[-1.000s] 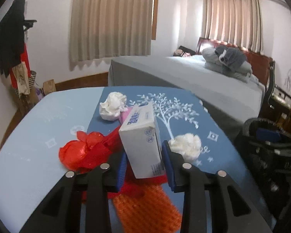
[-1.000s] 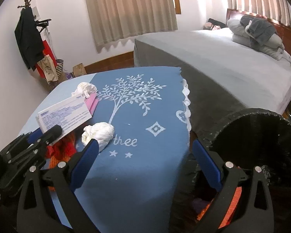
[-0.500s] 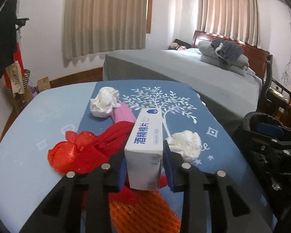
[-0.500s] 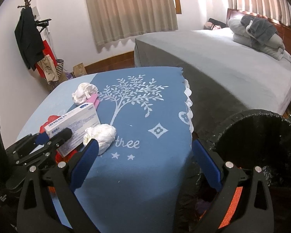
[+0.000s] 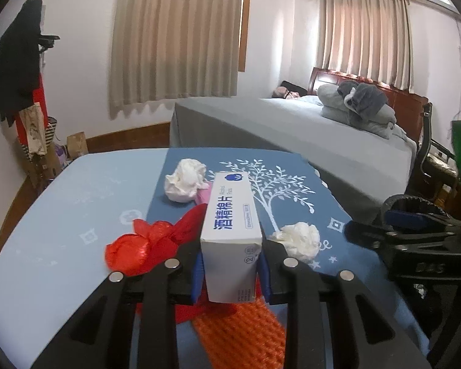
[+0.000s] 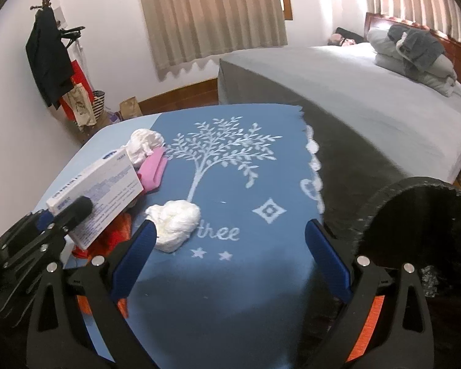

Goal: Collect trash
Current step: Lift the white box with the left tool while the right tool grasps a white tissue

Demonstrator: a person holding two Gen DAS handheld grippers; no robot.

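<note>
Soft daylight glows through the curtains. The room looks a bit dim. Picture edges bend and go dark. Corners look blurry.

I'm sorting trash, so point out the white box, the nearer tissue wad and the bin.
white box (image 5: 230,240), left wrist view, top face.
tissue wad (image 6: 173,224), right wrist view, middle.
bin (image 6: 384,200), right wrist view, rim.

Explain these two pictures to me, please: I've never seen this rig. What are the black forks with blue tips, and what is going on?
They are hand-held claws, each carrying its own camera. The left claw view shows its jaws closing on a white box. The right claw view shows that claw open and empty. On the blue cloth lie two crumpled tissues, a red plastic bag, orange netting and something pink. The black bin stands beside the table.
</note>
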